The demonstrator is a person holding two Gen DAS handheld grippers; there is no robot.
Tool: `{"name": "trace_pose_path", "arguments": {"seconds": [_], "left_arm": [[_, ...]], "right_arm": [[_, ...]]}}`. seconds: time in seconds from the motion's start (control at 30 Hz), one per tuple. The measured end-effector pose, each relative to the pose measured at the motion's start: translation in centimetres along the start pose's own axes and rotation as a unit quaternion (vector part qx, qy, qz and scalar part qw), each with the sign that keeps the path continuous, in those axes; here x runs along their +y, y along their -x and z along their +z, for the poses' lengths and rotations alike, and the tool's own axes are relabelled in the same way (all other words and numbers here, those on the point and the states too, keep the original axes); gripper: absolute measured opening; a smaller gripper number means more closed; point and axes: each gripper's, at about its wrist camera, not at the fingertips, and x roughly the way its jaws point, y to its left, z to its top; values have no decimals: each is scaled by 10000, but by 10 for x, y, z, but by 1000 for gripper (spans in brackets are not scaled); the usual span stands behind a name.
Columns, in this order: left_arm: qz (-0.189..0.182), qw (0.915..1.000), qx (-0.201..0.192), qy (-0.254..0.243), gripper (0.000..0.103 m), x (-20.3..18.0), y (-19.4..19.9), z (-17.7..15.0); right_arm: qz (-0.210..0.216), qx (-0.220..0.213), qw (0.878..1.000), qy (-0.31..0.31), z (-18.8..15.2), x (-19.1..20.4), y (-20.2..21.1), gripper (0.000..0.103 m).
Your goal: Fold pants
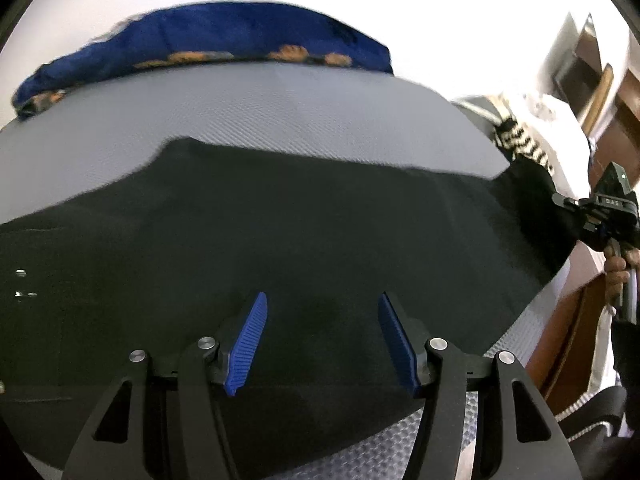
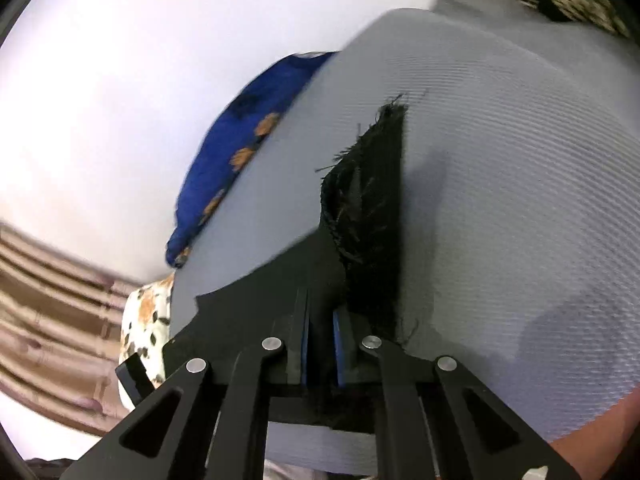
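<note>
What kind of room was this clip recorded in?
Most likely a bedroom. The black pants lie on a grey textured mattress, a blue patterned pillow sits at its far edge, and a striped curtain hangs beside it.

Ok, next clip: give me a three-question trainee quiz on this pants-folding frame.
1. True or false: the left gripper is shut on the black pants.
2. Which gripper grips the frayed hem? A) left B) right C) neither
3. Fill in: the pants lie on a ____ textured surface.

Key: 1 false, its jaws stand open above the cloth. 2 B, the right gripper. 3 grey.
</note>
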Motion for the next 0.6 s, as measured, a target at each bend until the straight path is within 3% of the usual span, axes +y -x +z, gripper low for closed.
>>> {"name": "trace_pose_path", "arguments": {"seconds": [0.33,0.6], "left_arm": [[147,9975,-431,546,59,56,54,4],[64,9950,-599,798,59,83,79,-2]], "right_arm": [[540,993,9896,894,-20,120,-112,10],[779,1956,9679,1370,-86,189,-210,10]]}}
